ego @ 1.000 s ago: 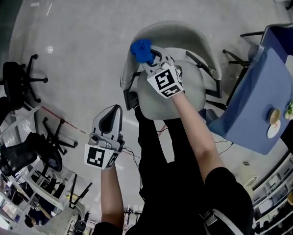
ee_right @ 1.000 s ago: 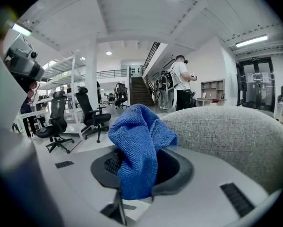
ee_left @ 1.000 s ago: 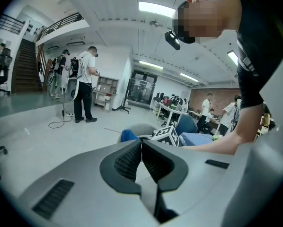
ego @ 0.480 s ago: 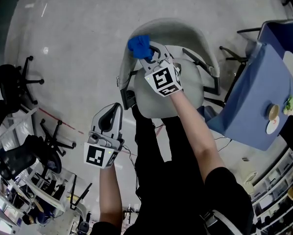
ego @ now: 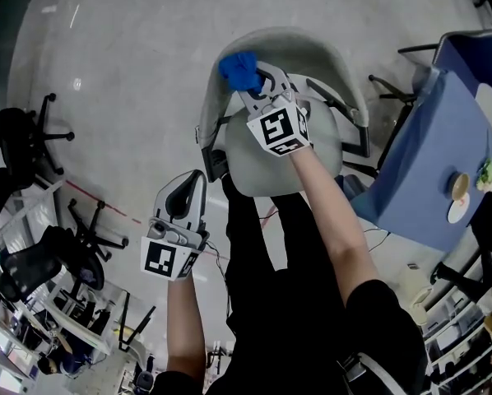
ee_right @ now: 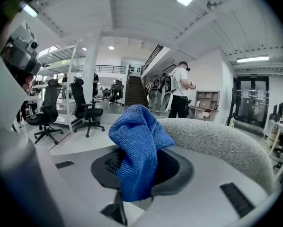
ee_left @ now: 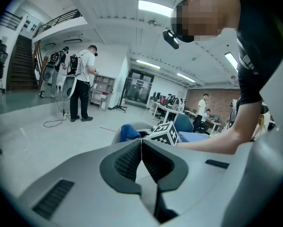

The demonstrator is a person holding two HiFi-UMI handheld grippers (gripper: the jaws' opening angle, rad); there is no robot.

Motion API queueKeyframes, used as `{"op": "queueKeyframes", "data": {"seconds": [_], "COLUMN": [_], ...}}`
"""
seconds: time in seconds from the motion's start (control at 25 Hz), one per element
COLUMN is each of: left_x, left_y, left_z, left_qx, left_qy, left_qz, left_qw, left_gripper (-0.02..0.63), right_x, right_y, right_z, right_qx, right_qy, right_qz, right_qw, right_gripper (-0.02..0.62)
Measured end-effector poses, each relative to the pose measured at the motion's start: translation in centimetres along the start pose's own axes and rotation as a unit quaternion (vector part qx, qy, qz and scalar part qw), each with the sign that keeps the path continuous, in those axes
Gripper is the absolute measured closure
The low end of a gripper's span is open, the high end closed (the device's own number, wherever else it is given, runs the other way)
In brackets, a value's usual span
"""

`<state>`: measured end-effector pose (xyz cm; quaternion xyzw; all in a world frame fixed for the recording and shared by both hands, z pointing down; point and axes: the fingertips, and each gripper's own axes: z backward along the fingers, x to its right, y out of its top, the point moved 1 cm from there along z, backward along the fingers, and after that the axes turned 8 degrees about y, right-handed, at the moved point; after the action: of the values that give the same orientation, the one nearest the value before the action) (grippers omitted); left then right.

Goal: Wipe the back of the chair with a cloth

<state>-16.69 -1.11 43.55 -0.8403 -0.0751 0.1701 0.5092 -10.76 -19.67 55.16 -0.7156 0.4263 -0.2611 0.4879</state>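
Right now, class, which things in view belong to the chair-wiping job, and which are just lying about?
Job in hand:
- cloth, held in the right gripper
- grey chair

Lying about:
- blue table
- plate on it
- black chair
- left gripper, shut and empty

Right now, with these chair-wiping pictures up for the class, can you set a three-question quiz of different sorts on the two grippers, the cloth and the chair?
1. True or false: the left gripper holds the blue terry cloth.
2. Which is the cloth nearest? A the chair's seat; B the top rim of the grey fabric chair back; C the blue-covered table.
3. Fill the gap: the left gripper's jaws stand ____, with nothing between them.

Key: 1 false, the right gripper is clamped on the cloth; 2 B; 3 together.
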Motion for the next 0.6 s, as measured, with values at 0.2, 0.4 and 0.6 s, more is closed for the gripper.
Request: {"op": "queueKeyframes", "data": {"seconds": [0.2, 0.4, 0.6], "left_x": [0.3, 0.9, 1.2], "left_y": [0.0, 0.1, -0.2], "left_z": [0.0, -0.2, -0.2], "left_qx": [0.001, 0.002, -0.001], "left_qy": [0.0, -0.004, -0.012], "left_qz": [0.006, 0.01, -0.001], "left_qw": [1.0, 0.9999, 0.9999], "left_gripper": [0.581, 0.581, 0.581], "right_x": [0.9, 2.1, 3.7], "right_y": [-0.3, -0.2, -0.5], "right_z": [0.6, 1.3, 2.5], "right_qx": [0.002, 0.007, 0.014], "right_qy": [-0.016, -0.035, -0.061], "right_qz": [-0.019, -0.033, -0.052], "right_qw": [1.0, 0.999, 0.997], "right_gripper": [0.462, 0.462, 0.462]}}
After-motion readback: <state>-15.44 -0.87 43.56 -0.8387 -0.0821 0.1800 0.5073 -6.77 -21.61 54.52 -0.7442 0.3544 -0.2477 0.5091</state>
